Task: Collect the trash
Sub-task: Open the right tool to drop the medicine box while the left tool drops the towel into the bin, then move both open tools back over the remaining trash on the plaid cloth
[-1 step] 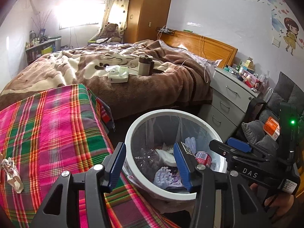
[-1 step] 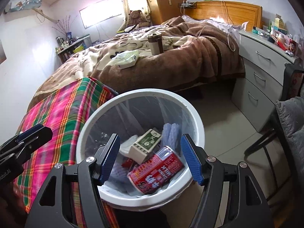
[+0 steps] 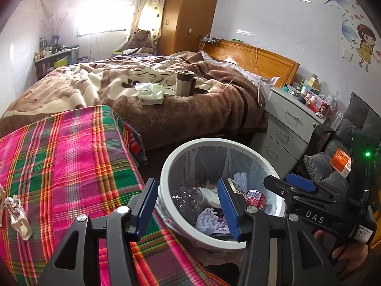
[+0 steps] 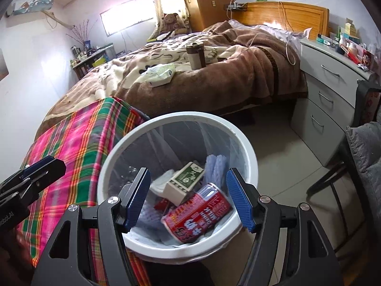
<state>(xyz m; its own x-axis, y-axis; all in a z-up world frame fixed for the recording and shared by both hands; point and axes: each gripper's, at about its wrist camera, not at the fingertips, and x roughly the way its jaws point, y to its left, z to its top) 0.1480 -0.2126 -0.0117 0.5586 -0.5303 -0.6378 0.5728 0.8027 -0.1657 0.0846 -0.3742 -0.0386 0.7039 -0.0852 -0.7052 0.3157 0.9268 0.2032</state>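
A white trash bin [image 3: 166, 166] [image 4: 247, 152] with a clear liner stands beside the plaid-covered table [image 3: 59, 157] [image 4: 78, 140]. Inside it lie a red can [image 4: 197, 217] [image 3: 256, 197], a green-and-white carton [image 4: 185, 181], a clear plastic bottle [image 3: 188, 197] and white wrappers. My left gripper [image 3: 188, 209] is open and empty over the bin's near rim. My right gripper [image 4: 190, 197] is open and empty above the bin; it also shows in the left wrist view [image 3: 300, 186]. A crumpled wrapper [image 3: 17, 217] lies on the plaid cloth at the left.
A bed with a brown blanket [image 3: 166, 104] is behind, carrying a tissue pack [image 3: 151, 93] and a metal tumbler [image 3: 184, 82]. A grey drawer unit [image 3: 290, 124] with clutter stands right. A dark chair with a grey cushion [image 4: 364, 157] is at far right.
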